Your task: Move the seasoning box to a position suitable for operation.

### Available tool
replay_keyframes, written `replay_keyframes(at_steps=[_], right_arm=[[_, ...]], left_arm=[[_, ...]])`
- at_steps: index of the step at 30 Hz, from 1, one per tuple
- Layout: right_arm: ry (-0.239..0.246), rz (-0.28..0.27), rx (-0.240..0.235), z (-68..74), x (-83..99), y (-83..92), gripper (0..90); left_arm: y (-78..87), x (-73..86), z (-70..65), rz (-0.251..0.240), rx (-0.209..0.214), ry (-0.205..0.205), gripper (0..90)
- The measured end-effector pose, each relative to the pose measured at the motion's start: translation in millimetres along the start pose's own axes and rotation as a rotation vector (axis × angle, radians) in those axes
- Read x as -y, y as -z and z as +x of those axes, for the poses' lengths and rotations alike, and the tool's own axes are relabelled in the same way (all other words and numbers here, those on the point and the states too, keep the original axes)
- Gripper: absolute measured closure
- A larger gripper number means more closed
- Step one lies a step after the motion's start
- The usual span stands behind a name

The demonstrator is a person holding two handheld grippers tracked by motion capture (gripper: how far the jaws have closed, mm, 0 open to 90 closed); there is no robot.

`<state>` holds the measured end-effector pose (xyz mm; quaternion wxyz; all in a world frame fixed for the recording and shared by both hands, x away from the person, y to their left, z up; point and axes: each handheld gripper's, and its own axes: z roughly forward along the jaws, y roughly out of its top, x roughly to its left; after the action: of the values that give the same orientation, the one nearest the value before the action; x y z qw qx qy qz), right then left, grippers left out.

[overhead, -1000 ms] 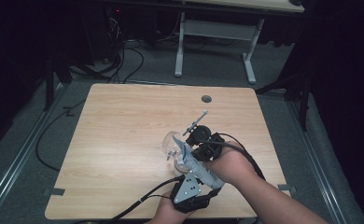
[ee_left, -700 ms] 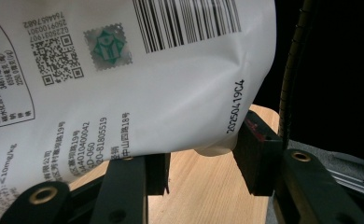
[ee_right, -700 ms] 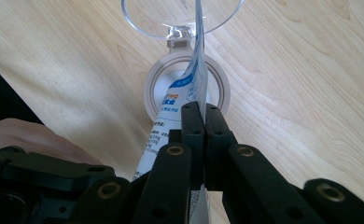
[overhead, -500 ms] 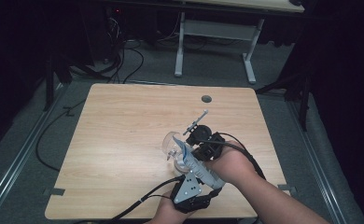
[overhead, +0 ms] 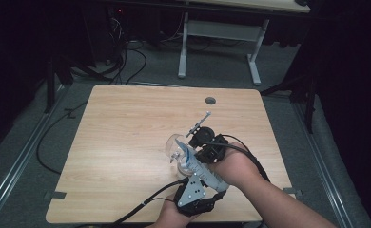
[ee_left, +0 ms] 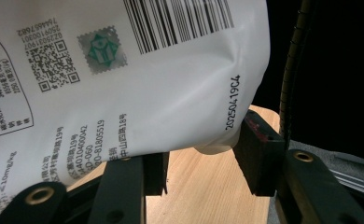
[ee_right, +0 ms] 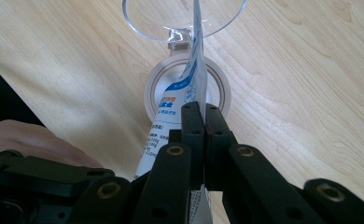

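A clear stemmed glass (overhead: 174,145) stands on the wooden table (overhead: 126,123) near its front right. A white printed pouch (overhead: 186,156) with blue markings is tilted over the glass. In the right gripper view my right gripper (ee_right: 203,109) is shut on the pouch's (ee_right: 180,100) thin edge, and the pouch's tip reaches over the glass bowl (ee_right: 171,18). In the left gripper view my left gripper (ee_left: 203,163) has its jaws set apart around the lower end of the pouch (ee_left: 124,84), with both pads against it. In the high view the left gripper (overhead: 187,166) sits just in front of the right gripper (overhead: 196,151).
A round grommet hole (overhead: 210,100) lies near the table's far edge. Cables (overhead: 145,204) trail from the grippers over the table's front edge. Another table's white legs (overhead: 183,42) stand on the floor beyond. Bare wood stretches to the left and far side.
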<state>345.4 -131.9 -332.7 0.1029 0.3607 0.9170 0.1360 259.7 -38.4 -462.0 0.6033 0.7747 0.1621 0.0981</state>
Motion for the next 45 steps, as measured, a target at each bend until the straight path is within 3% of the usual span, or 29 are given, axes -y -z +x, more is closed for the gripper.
replay_keyframes(at_steps=[45], right_arm=[[0.017,0.001,0.002,1.5,-3.1,0.0,89.8]], left_arm=[[0.3,-0.7,1.3,-0.013,-0.012,-0.003,58.4]])
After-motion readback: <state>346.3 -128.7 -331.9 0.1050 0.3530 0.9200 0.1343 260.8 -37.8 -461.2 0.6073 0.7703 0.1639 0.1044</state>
